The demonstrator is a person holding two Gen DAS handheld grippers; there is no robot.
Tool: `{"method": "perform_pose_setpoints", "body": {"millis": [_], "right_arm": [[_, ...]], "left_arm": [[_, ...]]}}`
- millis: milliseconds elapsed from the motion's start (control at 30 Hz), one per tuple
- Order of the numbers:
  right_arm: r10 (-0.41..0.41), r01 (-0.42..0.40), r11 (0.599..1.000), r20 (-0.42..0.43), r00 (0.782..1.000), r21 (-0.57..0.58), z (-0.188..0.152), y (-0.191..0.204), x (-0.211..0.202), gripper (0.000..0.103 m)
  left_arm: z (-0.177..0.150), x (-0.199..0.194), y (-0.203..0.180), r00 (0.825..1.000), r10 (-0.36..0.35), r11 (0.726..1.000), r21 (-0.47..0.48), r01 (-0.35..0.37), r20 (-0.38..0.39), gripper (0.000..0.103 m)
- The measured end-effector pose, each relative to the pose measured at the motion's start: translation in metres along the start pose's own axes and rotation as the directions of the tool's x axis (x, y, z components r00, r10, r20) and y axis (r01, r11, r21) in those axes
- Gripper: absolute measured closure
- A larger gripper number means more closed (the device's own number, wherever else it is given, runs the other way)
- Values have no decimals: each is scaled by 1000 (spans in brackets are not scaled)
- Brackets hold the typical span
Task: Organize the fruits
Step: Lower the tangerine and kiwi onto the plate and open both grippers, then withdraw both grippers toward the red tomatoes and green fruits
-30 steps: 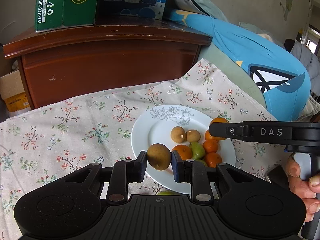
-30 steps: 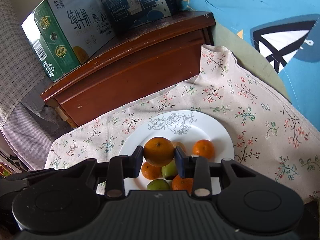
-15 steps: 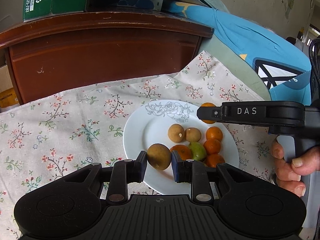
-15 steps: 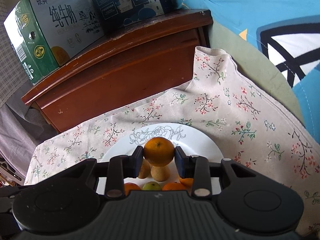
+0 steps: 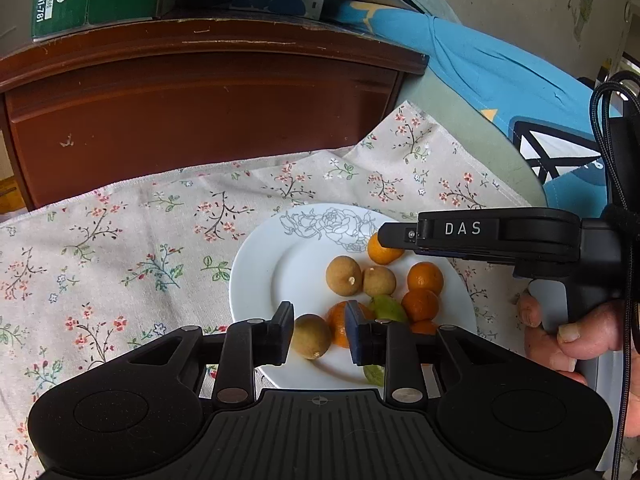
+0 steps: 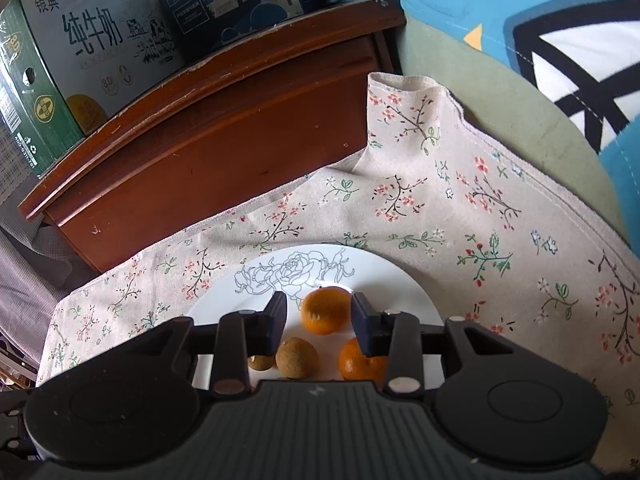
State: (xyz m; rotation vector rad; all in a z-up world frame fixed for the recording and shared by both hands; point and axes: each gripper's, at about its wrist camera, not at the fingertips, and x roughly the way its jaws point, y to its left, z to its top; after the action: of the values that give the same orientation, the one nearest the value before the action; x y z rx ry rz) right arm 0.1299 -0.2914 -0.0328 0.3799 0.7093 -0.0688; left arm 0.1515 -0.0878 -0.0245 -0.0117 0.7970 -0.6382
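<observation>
Fruit sat loose between our parted grippers: brown fruit (image 5: pixel 311 336) in the left gripper (image 5: pixel 318 334), orange (image 6: pixel 326 310) in the right gripper (image 6: pixel 319 318); either could roll off the plate (image 5: pixel 260 268)

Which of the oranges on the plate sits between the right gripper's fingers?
The orange nearest the rose drawing on the plate, farthest from the cameras. It sits between the right gripper fingers; the other oranges cluster nearer, beside the green fruit.

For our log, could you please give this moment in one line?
left gripper: opening, brown fruit loose | right gripper: opening, orange loose | both on plate
</observation>
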Motion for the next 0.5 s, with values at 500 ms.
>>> {"method": "perform_pose_setpoints", "body": {"millis": [500], "right_arm": [[37, -37, 999, 3, 999, -31, -6, 16, -23, 66]], "left_arm": [[16, -41, 14, 993, 113, 994, -9, -112, 47, 39]]}}
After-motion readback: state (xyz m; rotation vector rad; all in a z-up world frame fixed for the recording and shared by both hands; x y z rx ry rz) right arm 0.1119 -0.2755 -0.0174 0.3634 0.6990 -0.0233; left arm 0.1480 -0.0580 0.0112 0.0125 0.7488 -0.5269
